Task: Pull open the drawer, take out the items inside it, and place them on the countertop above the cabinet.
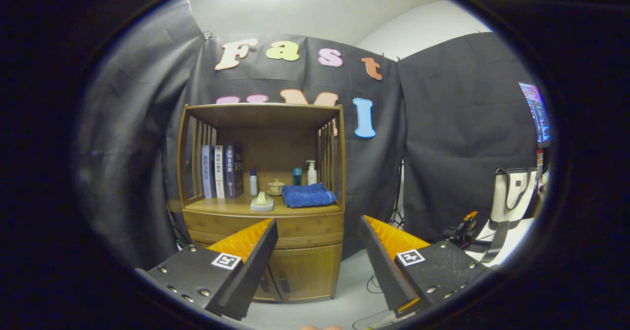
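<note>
A wooden cabinet (295, 231) stands against the black cloth wall, some way beyond my fingers. Its drawer (305, 227) sits shut under the countertop (231, 207), with two small doors (305, 276) below it. On the countertop lie a folded blue towel (308, 195), a pale green object on a base (262, 202), a small lidded pot (276, 186), a few bottles (311, 172) and three upright books (221, 171). My gripper (317, 231) is open with nothing between its fingers; the left fingertip overlaps the drawer front in the image.
To the right, a white bag with black straps (514, 194) rests on a pale surface, with a black and orange tool (462, 227) and cables beside it. A lit screen (537, 113) hangs at the far right. Grey floor (349, 290) stretches between me and the cabinet.
</note>
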`<state>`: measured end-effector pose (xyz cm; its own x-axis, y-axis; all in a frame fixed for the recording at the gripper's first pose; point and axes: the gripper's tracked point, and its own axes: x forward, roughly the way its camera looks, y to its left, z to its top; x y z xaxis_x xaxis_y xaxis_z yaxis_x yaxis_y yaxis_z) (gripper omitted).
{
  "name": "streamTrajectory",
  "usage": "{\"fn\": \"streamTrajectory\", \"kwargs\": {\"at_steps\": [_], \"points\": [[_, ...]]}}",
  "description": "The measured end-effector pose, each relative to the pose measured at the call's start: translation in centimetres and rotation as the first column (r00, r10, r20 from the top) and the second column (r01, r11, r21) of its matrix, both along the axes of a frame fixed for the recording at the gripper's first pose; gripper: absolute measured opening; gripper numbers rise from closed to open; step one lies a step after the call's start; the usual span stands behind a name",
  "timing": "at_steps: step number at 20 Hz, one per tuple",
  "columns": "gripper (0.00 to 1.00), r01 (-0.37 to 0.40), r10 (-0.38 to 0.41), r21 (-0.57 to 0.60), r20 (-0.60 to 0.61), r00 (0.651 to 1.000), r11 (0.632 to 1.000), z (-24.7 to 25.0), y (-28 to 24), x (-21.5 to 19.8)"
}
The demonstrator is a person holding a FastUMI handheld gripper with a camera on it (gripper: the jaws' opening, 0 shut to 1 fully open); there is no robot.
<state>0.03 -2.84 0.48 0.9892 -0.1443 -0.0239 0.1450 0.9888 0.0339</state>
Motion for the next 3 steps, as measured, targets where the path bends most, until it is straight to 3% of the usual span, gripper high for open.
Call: {"fn": "streamTrajectory", "kwargs": {"at_steps": [3], "points": [[0.99, 0.002, -0.002, -0.001, -0.007, 1.0, 1.0, -0.22, -0.02, 0.05]]}}
